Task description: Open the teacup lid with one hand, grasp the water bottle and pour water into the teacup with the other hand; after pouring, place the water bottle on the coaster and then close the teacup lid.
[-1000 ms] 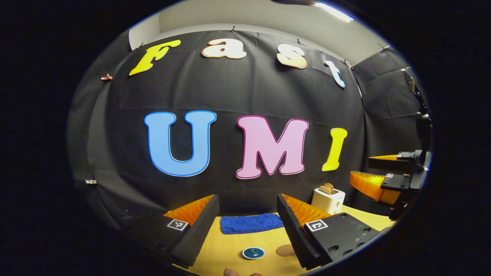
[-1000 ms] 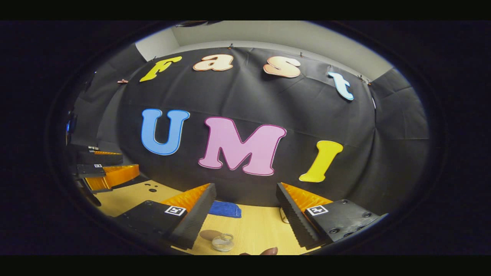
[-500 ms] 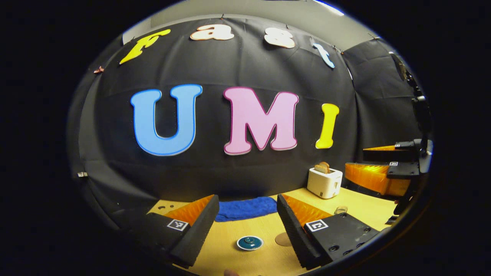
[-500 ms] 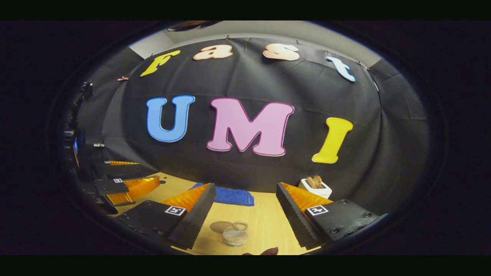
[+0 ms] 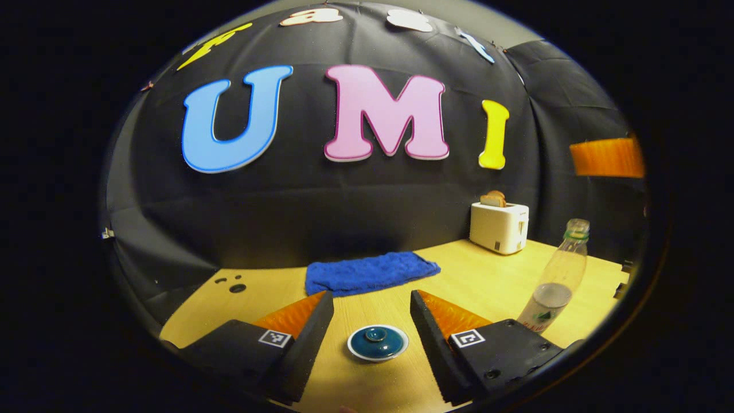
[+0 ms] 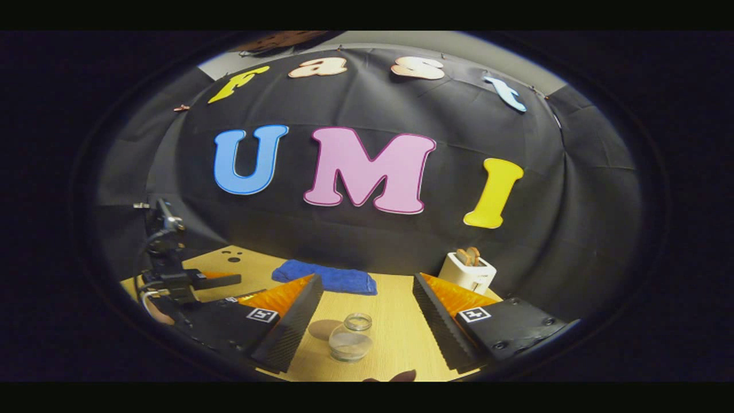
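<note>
left gripper (image 5: 367, 321) dropped toward lid (image 5: 377, 342) | right gripper (image 6: 364, 312) over bottle (image 6: 350, 339) | both spread apart, empty | centre on lid knob before closing

Lighting: dim booth, overhead source; wooden table (image 5: 470, 275) warmly lit; strong fisheye bending toward edges; focus sharp.

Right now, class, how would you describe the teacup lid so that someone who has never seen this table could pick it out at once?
Start at the wooden table and find the blue towel by the back wall. Just in front of it, between the left gripper's open fingers, sits the lid. It is a small round dark teal dome with a knob on top and a white rim, unlike the clear bottle and the white toaster.
</note>
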Available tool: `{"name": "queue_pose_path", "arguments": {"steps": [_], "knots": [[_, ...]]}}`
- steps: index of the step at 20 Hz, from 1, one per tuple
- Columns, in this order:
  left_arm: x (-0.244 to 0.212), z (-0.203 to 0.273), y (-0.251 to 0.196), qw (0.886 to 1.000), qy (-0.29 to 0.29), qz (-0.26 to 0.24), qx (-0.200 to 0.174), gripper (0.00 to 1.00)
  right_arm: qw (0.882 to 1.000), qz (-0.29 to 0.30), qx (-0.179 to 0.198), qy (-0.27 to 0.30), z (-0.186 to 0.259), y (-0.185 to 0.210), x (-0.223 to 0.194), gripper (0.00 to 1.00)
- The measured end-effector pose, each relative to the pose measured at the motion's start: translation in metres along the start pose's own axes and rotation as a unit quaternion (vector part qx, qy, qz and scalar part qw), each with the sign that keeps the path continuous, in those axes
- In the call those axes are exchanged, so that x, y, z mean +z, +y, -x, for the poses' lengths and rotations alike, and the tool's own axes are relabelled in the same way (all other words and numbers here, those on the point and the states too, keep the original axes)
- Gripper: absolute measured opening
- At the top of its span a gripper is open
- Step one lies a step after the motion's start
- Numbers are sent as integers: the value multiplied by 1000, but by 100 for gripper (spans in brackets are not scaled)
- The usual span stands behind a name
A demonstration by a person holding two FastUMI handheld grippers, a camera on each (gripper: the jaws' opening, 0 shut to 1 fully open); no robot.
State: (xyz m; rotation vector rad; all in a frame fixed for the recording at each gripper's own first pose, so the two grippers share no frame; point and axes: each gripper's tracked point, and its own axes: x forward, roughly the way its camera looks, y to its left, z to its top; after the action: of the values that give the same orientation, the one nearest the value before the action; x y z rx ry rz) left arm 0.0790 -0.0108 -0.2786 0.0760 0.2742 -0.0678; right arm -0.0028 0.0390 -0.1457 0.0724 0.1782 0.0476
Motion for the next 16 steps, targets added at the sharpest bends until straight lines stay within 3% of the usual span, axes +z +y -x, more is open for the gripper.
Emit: {"name": "queue_pose_path", "arguments": {"steps": [3, 7, 14, 16], "knots": [[-28, -18, -3, 1000, 9, 7, 1, 74, 1000, -11, 14, -1, -2, 6, -18, 98], [-57, -32, -8, 999, 33, -6, -3, 70, 1000, -12, 10, 24, -12, 4, -51, 98], [-64, -42, -9, 999, 37, -17, -4, 57, 999, -13, 11, 39, -14, 5, -71, 98], [-66, -44, -7, 999, 38, -20, 0, 46, 999, -13, 11, 43, -16, 4, -77, 98]]}}
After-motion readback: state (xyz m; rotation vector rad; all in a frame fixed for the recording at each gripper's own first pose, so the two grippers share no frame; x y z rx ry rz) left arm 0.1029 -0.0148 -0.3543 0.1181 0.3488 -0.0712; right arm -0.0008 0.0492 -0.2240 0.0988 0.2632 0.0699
